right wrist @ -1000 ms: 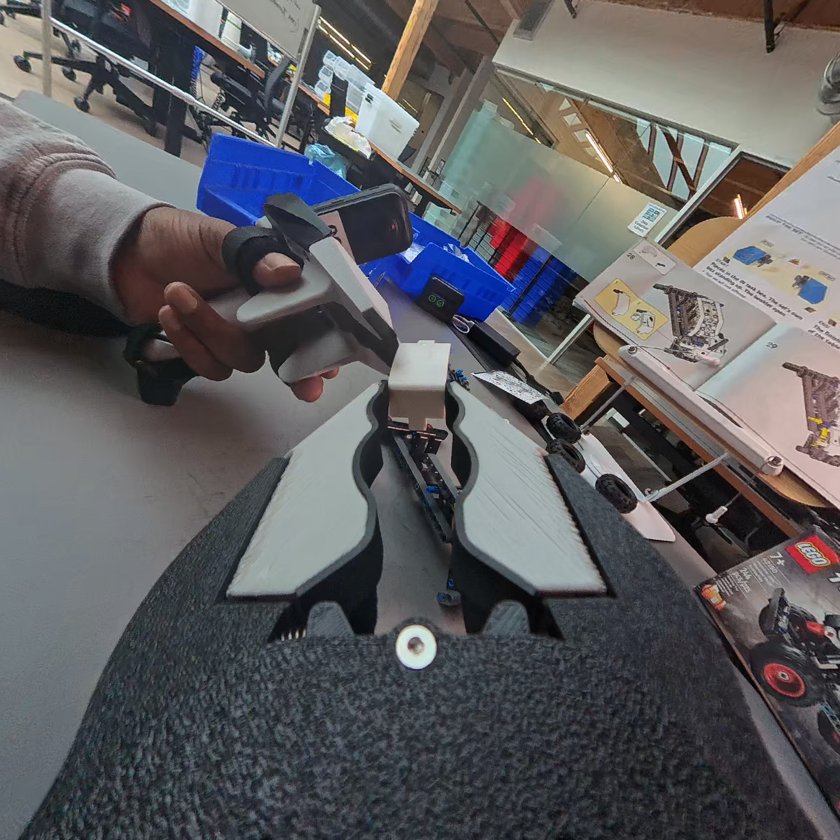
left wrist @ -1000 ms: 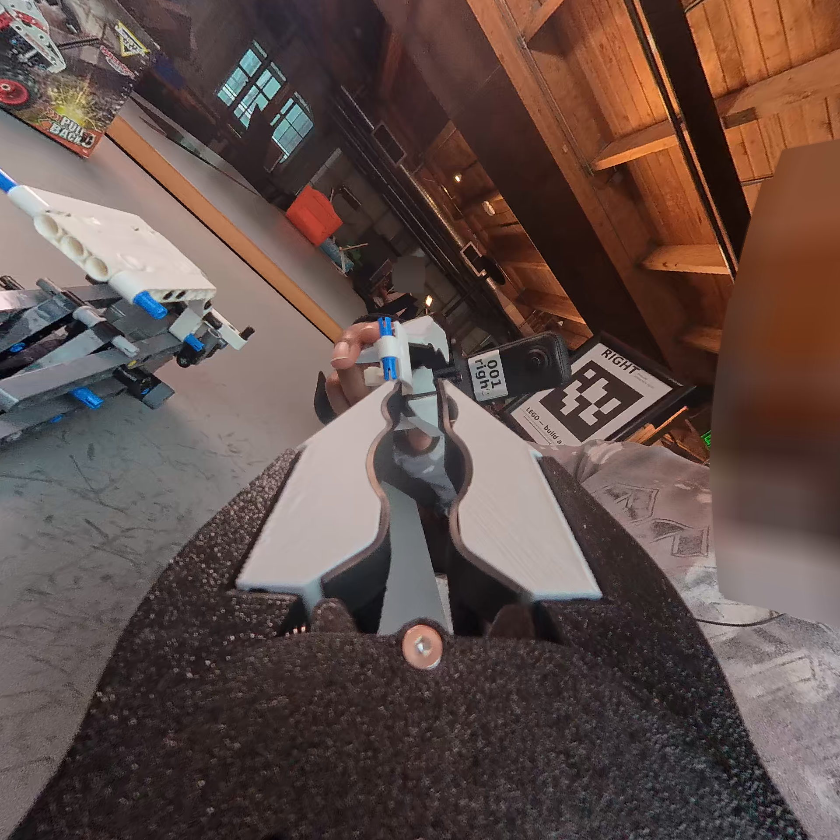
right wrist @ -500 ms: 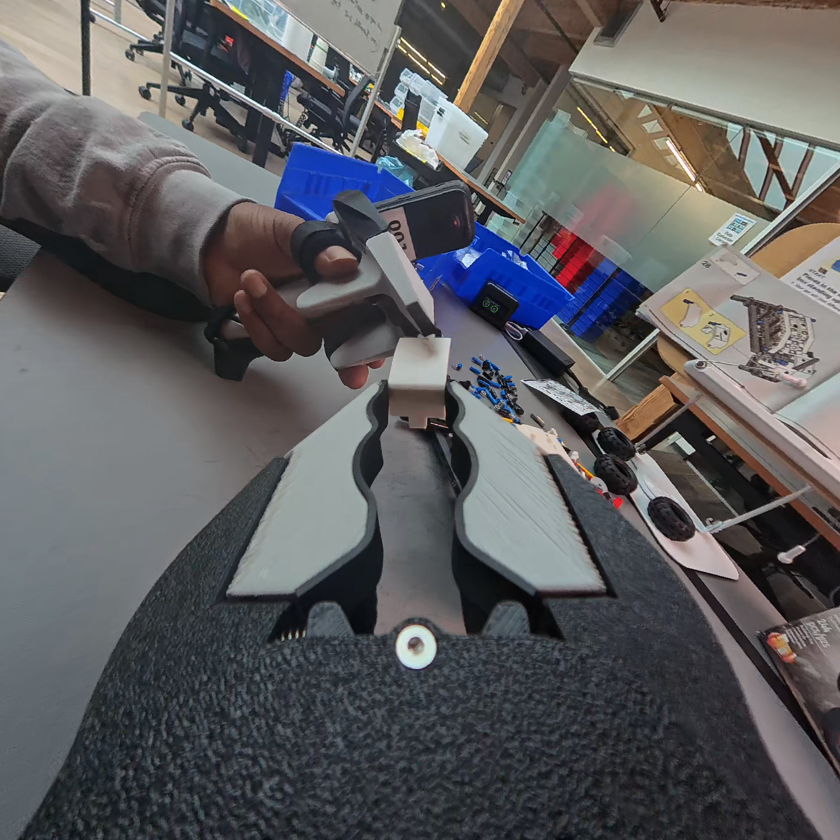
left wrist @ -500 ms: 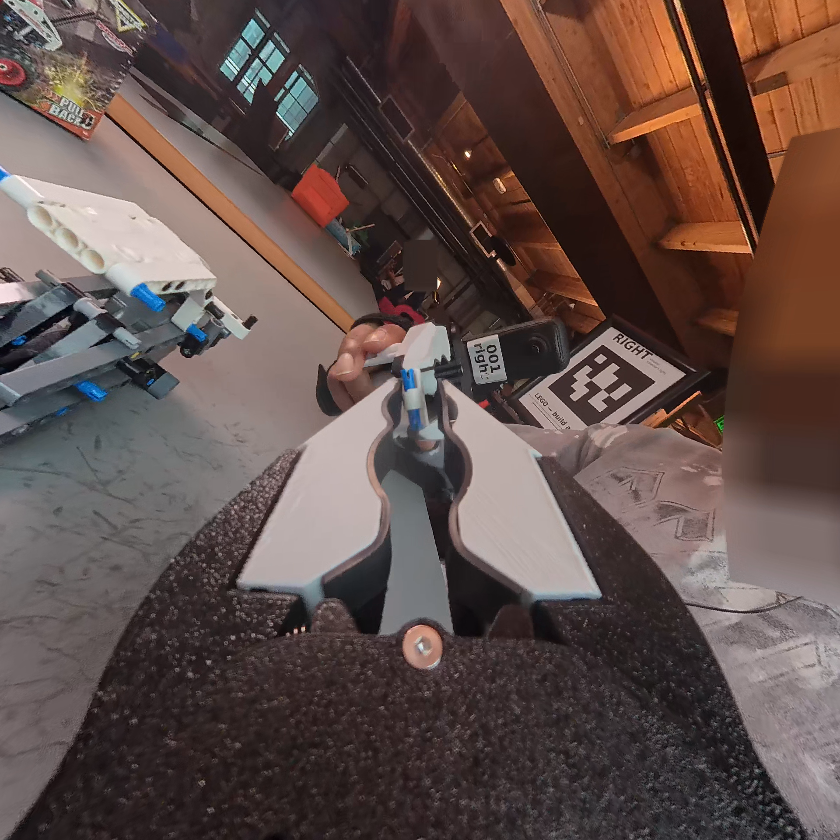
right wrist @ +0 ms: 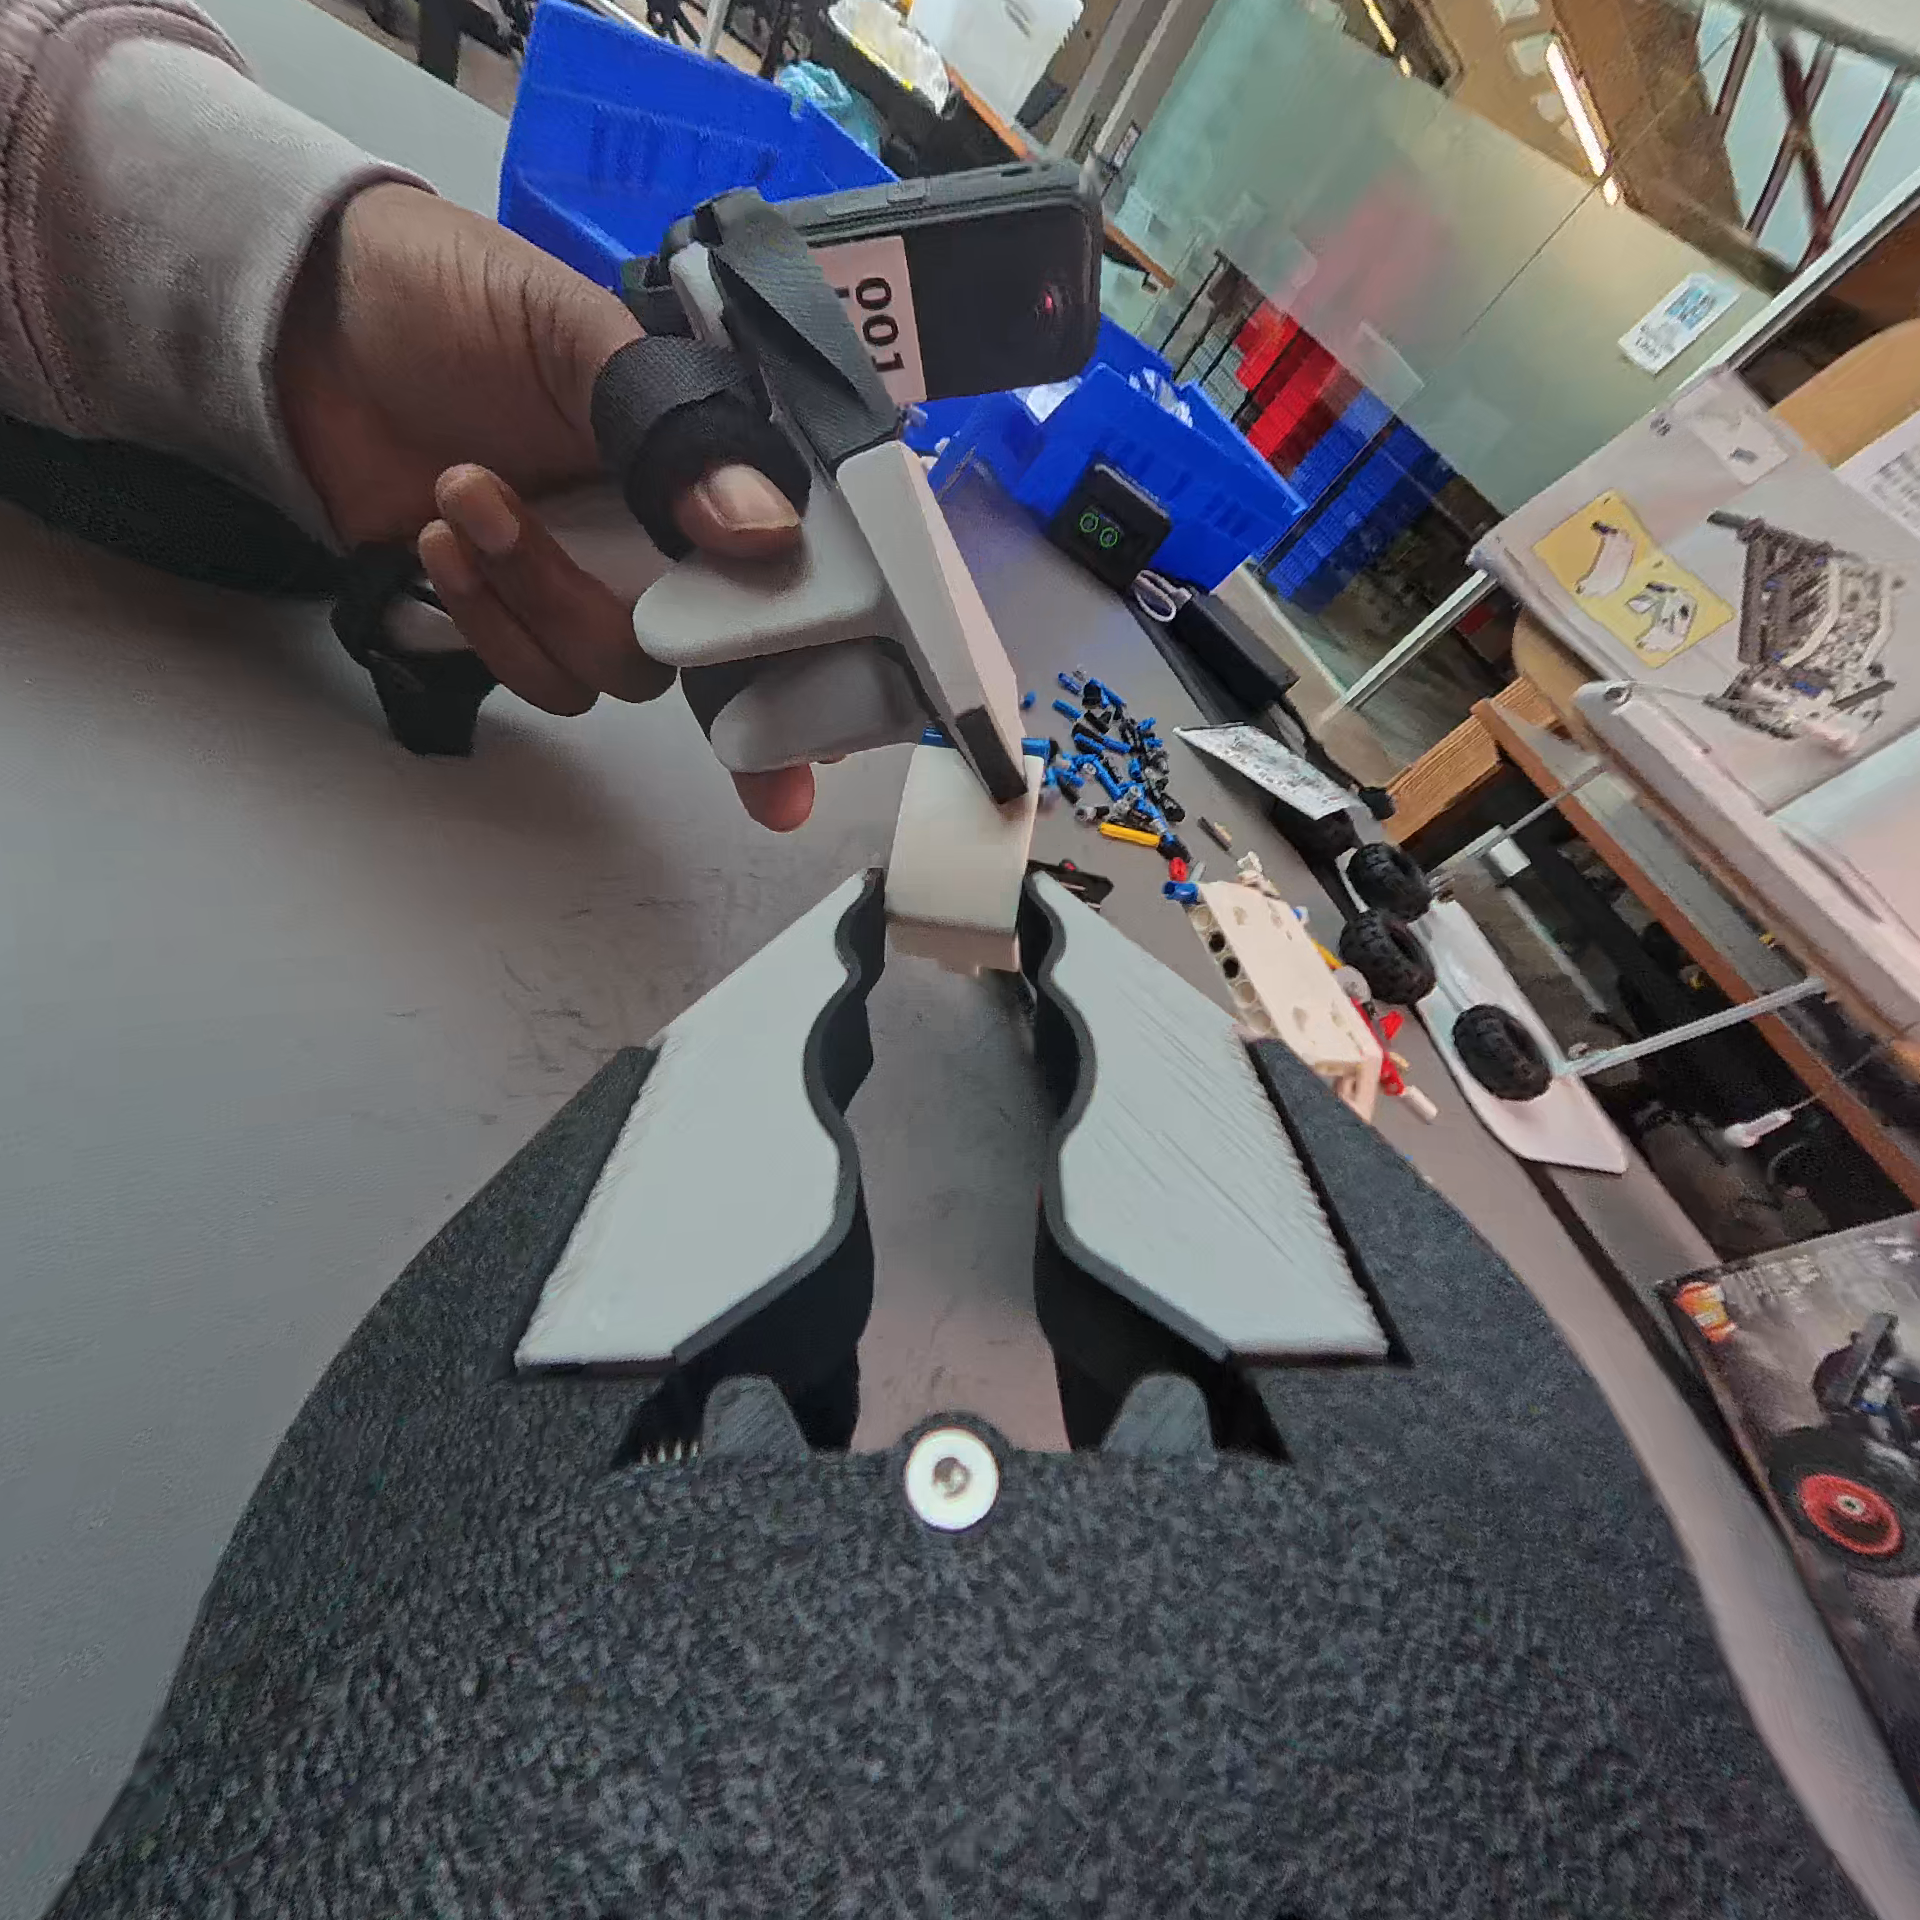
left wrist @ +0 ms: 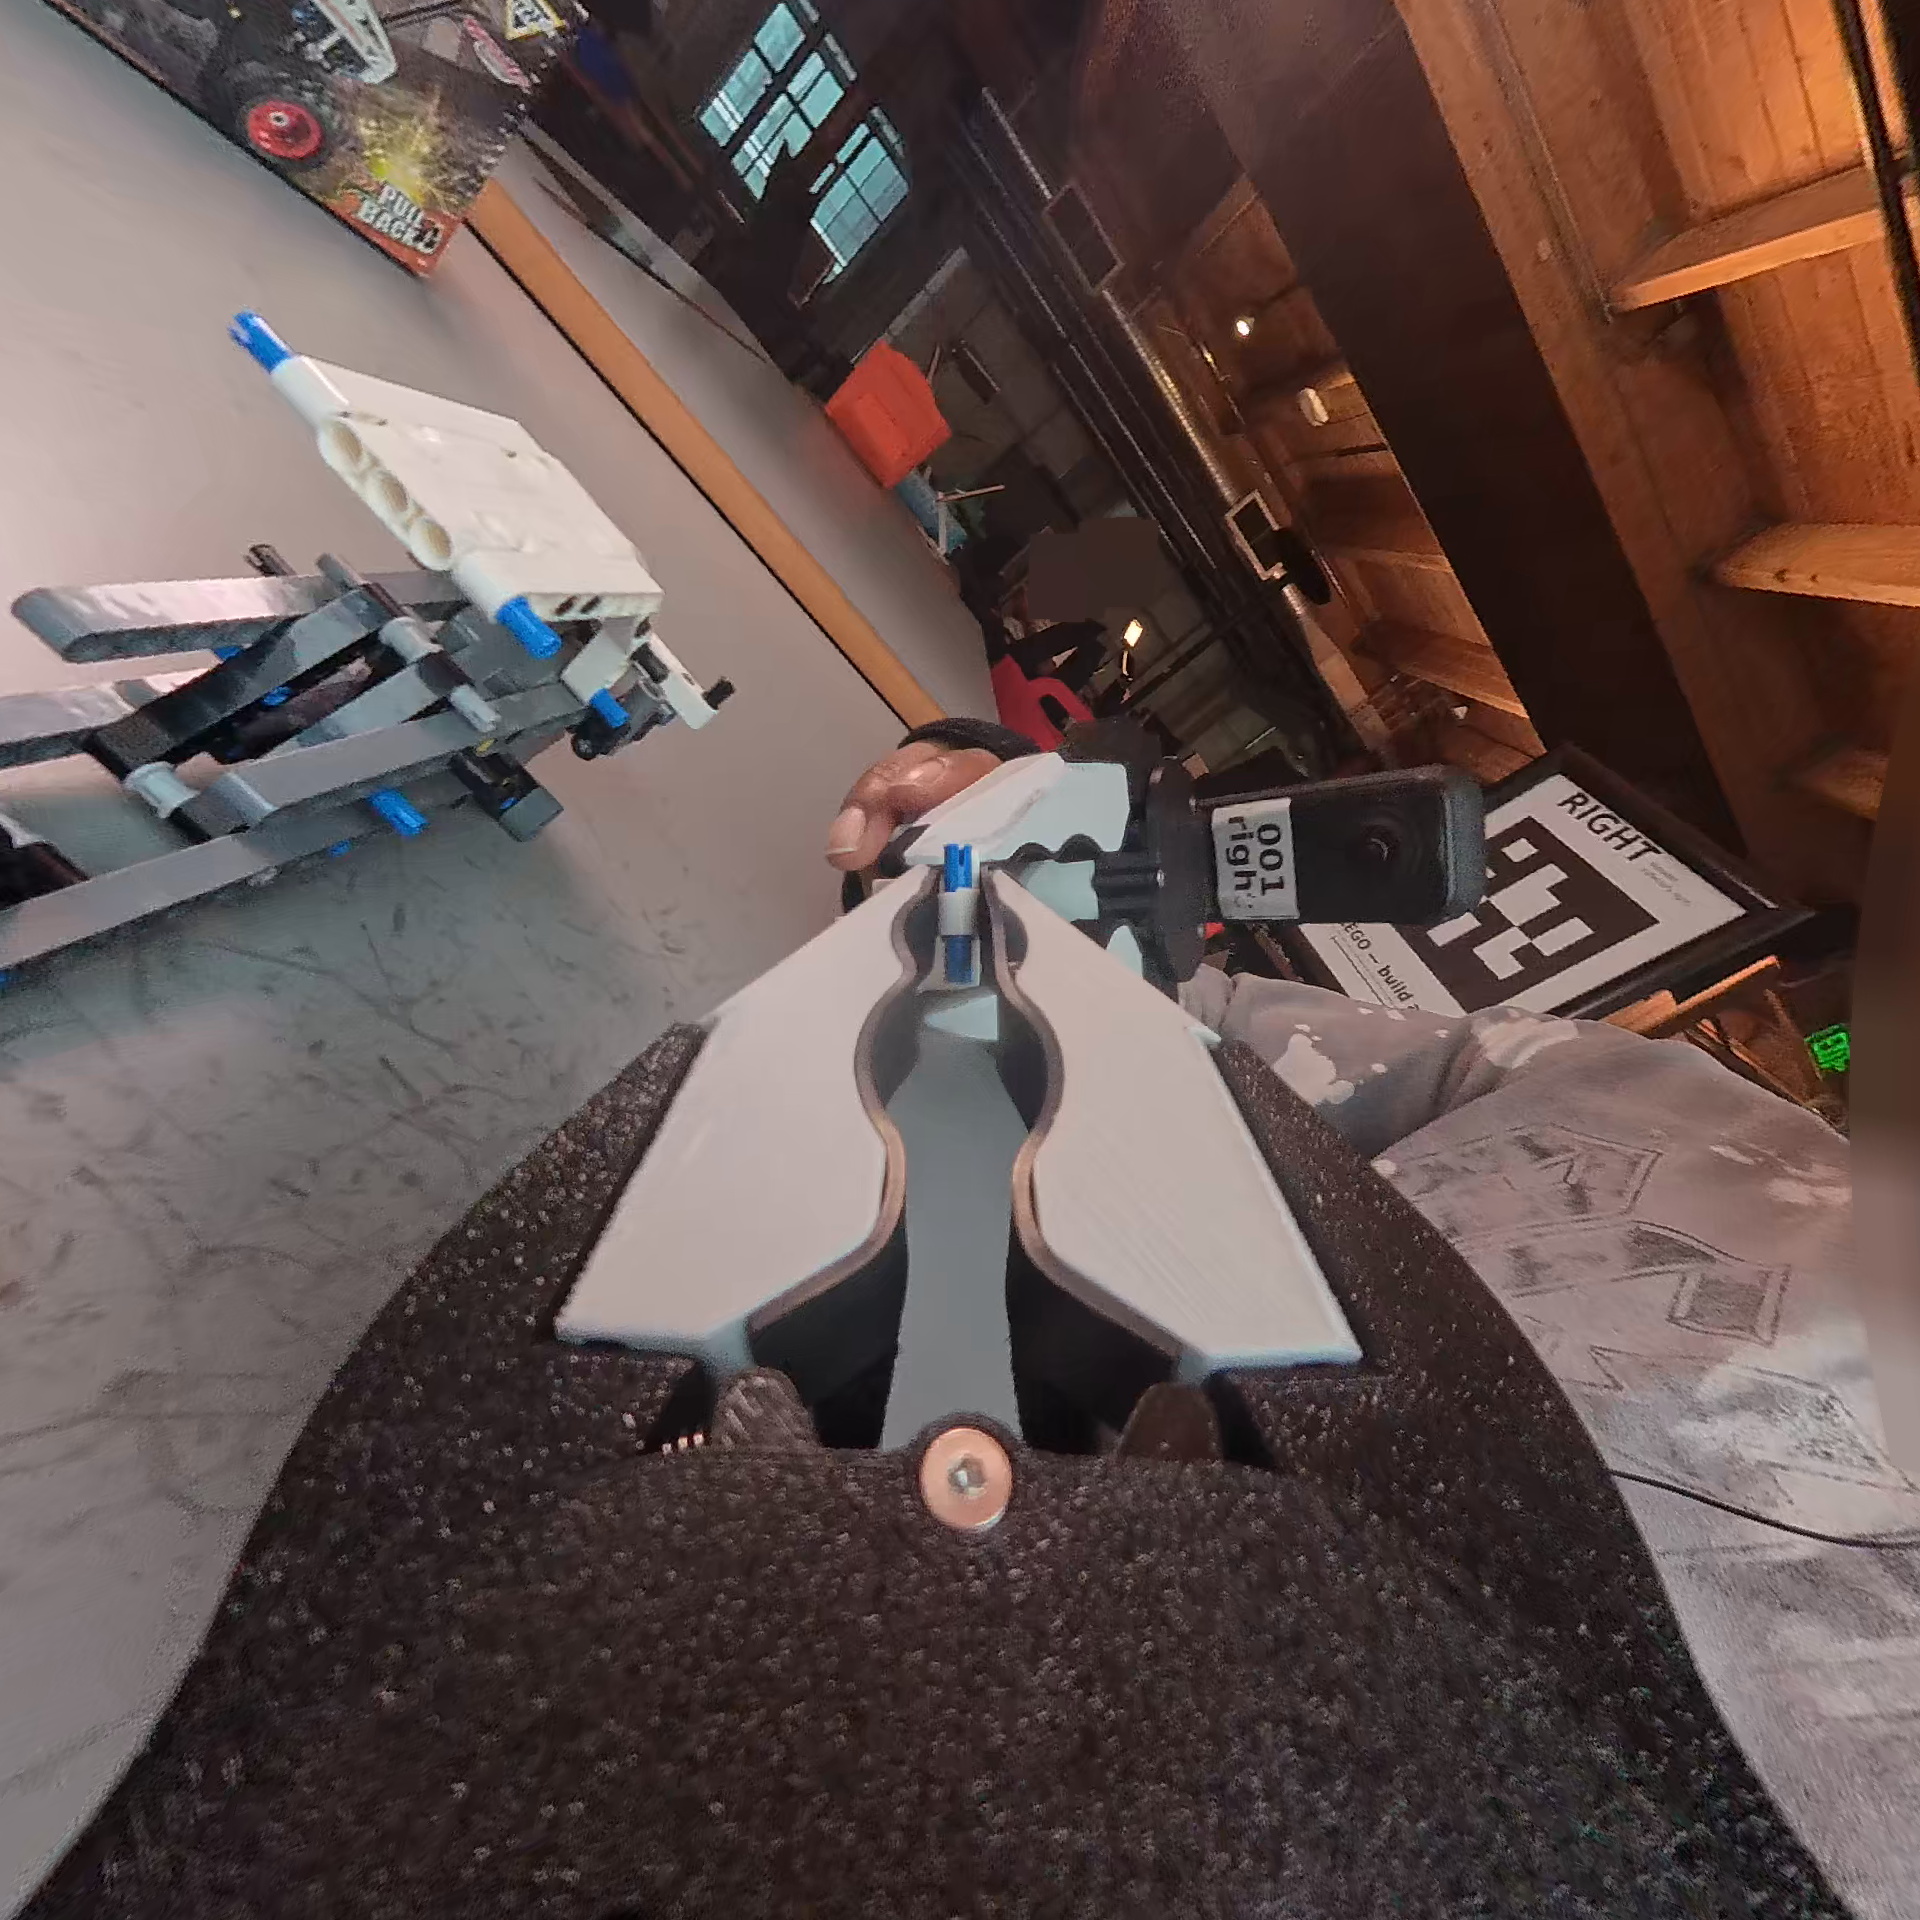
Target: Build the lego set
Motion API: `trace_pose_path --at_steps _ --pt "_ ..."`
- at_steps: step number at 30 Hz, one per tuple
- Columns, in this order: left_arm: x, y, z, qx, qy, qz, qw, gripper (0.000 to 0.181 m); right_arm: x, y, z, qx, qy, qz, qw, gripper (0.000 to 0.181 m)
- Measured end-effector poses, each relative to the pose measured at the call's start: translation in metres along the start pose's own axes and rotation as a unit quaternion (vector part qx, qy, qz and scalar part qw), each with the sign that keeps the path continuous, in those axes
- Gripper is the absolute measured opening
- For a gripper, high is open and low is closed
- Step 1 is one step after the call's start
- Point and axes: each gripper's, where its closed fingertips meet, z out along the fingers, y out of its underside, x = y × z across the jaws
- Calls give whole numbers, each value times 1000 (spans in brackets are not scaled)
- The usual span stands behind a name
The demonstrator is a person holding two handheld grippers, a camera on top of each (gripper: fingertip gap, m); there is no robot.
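Pinching a blue pin (left wrist: 958, 914) in the left tool (left wrist: 956, 904), right tool (right wrist: 951, 914) clamping a white block (right wrist: 961, 862), pin's far end hidden behind the block.

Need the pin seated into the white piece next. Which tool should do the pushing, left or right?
Left. The left tool is shut on the blue-and-white pin, and its tip meets the white piece, which the right tool clamps. Probably push with left and brace with right.
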Motion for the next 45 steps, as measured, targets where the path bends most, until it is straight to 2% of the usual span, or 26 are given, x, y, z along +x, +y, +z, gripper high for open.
trace_pose_path --at_steps 1,3,7,11,14,16,18,21,24,27,30,35,41,42,43,45 --pt "-3 -2 -1 3 -12 4 1000 10 -1 4 1 -16 -13 29 999 25" --pt "-10 -12 -10 18 -45 33 998 19 -18 22 2 -78 -84 86 990 25" --pt "-22 -36 -32 45 -109 119 986 36 -62 57 -9 -203 -220 135 944 25" --pt "-25 -51 -41 67 -137 185 971 40 -70 66 -9 -243 -227 130 934 25" --pt "-28 -64 -49 87 -167 229 955 42 -66 66 -8 -237 -220 125 938 35" --pt "-36 -78 -60 97 -213 279 931 42 -57 54 -10 -211 -222 123 944 46" --pt "-51 -95 -76 97 -278 322 900 44 -25 24 -7 -143 -193 123 963 49" --pt "-71 -114 -97 108 -344 343 867 45 48 -20 5 -60 -110 102 987 41" --pt "-86 -118 -115 107 -398 359 837 38 124 -27 40 -53 -13 11 998 32" --pt "-94 -113 -125 93 -435 371 816 36 168 6 97 -82 2 -19 996 31" --pt "-96 -108 -128 89 -440 366 815 36 197 44 156 -86 15 -91 992 32" --pt "-97 -105 -123 75 -439 378 811 36 210 93 238 -134 2 -246 960 37" --pt "-101 -98 -111 42 -429 393 812 36 206 108 307 -147 -17 -332 932 44" --pt "-102 -96 -110 38 -428 393 813 36 206 111 313 -157 -14 -355 922 30" --pt "-102 -95 -109 35 -426 394 814 36 208 109 316 -151 -2 -380 913 4" --pt "-100 -93 -108 33 -421 396 815 36 204 100 310 -138 -22 -372 918 0"
